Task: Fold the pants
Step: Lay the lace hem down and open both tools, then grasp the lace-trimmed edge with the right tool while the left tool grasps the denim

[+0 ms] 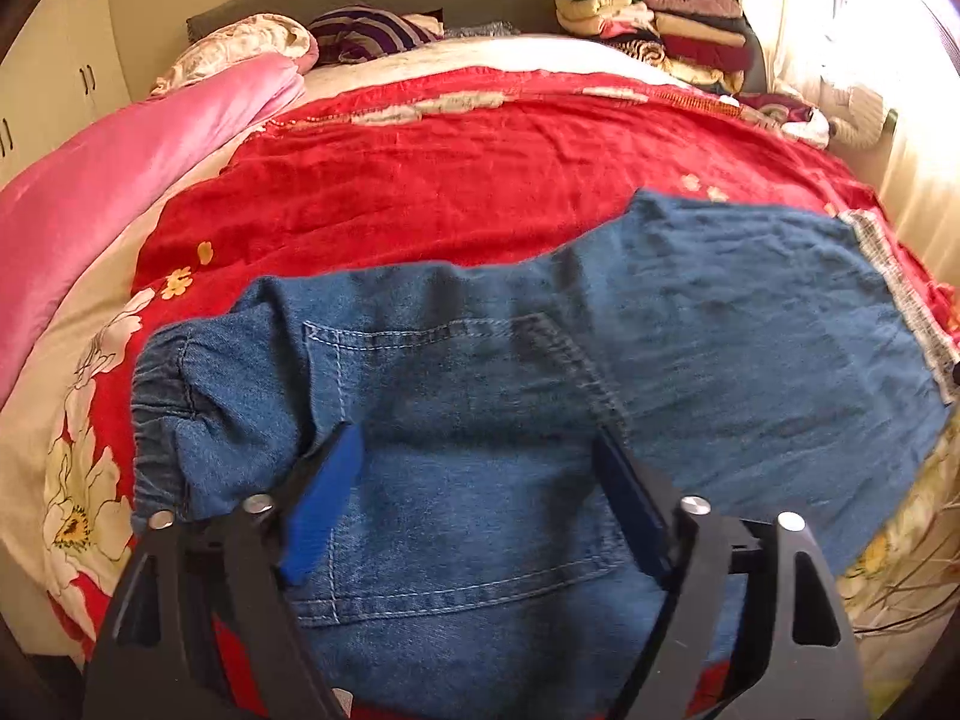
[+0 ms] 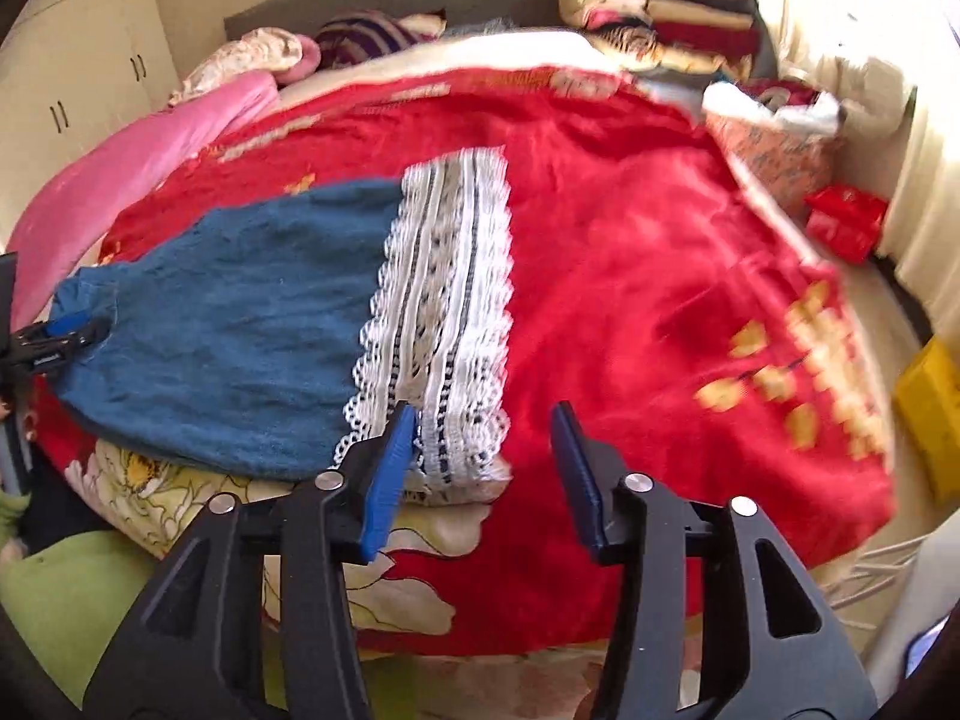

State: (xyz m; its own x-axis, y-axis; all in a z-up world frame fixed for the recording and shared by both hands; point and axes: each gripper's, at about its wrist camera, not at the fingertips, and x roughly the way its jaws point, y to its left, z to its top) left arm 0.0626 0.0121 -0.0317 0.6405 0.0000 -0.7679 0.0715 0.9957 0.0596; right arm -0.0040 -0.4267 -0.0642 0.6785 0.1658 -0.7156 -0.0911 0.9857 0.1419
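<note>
Blue denim pants [image 1: 480, 372] lie flat across a red bedspread [image 1: 456, 180]. Their elastic waist [image 1: 159, 414] is bunched at the left, and a back pocket faces up under my left gripper [image 1: 480, 450]. That gripper is open wide just above the denim, one finger on each side of the pocket. In the right wrist view the pant leg [image 2: 240, 324] ends in a white lace hem [image 2: 444, 312]. My right gripper [image 2: 483, 420] is open at the hem's near corner. Its left fingertip [image 2: 399, 426] overlaps the lace, and only red bedspread [image 2: 630, 300] shows between the fingers. The left gripper [image 2: 60, 333] shows at the far left.
A pink quilt [image 1: 120, 180] lies along the bed's left side, with pillows [image 1: 360, 30] at the headboard. Folded clothes [image 1: 660, 18] are stacked at the back right. Cupboards [image 2: 72, 78] line the left wall. A red packet [image 2: 846, 222] and a yellow box [image 2: 930, 408] sit to the right.
</note>
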